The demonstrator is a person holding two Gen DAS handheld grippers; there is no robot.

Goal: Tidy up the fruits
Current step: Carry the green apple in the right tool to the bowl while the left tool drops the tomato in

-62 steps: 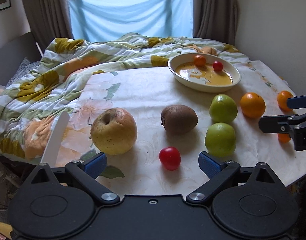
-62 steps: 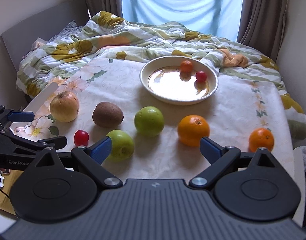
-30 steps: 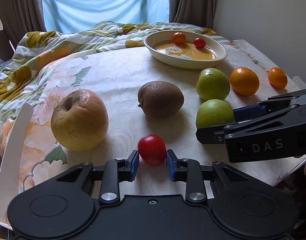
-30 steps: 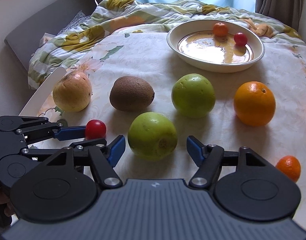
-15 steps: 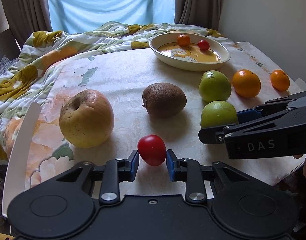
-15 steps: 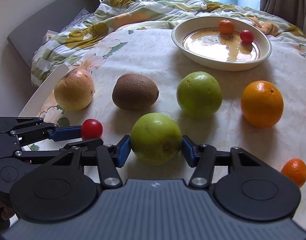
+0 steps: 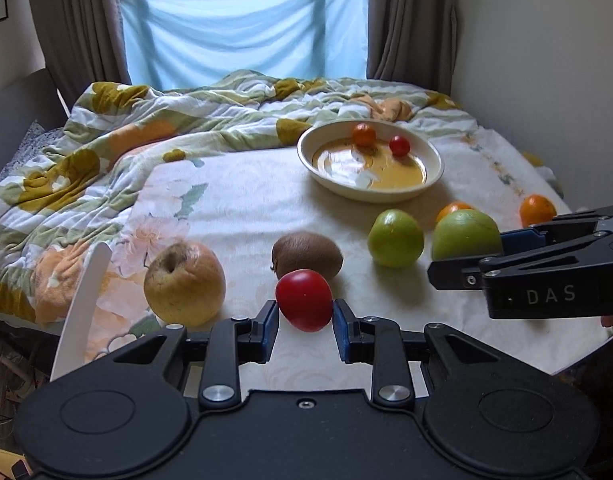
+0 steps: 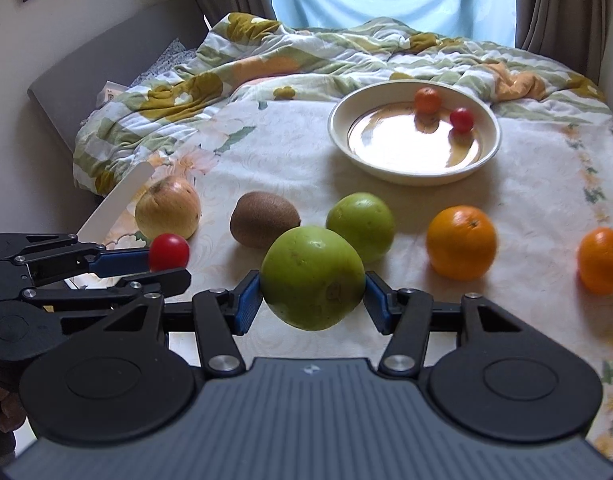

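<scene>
The left gripper [image 7: 305, 318] was closed to a narrow gap on a red cherry tomato [image 7: 304, 299], its blue pads pressed against either side of the fruit, which sat clear of the floral tablecloth [image 7: 242, 204]. The right gripper [image 8: 312, 300] was spread much wider, its blue pads clamped on the flanks of a green apple [image 8: 312, 278] that was also held above the cloth.

From the left wrist view, the right gripper appeared side-on at the right edge, with the held apple [image 7: 466, 234] at its tip hiding most of a large orange [image 7: 450, 209] behind it. That view also showed a small orange [image 7: 537, 210] near the far right table edge, a second green apple [image 7: 395, 238], a brown kiwi [image 7: 308, 256] partly behind the tomato, and a yellowish apple [image 7: 184, 282] to the left. A cream bowl [image 7: 434, 164] farther back held a small orange fruit [image 7: 364, 135] and another cherry tomato [image 7: 399, 145].

The right wrist view showed the large orange [image 8: 461, 242] whole and the small orange [image 8: 602, 260] beside it at the right. It also took in the left gripper [image 8: 174, 262] from the side with the tomato [image 8: 169, 252] at its fingertips, the yellowish apple [image 8: 168, 208] behind it, the kiwi [image 8: 264, 218], the second green apple [image 8: 362, 224] and the bowl [image 8: 342, 128]. A rumpled floral quilt [image 8: 306, 56] lay beyond the table.
</scene>
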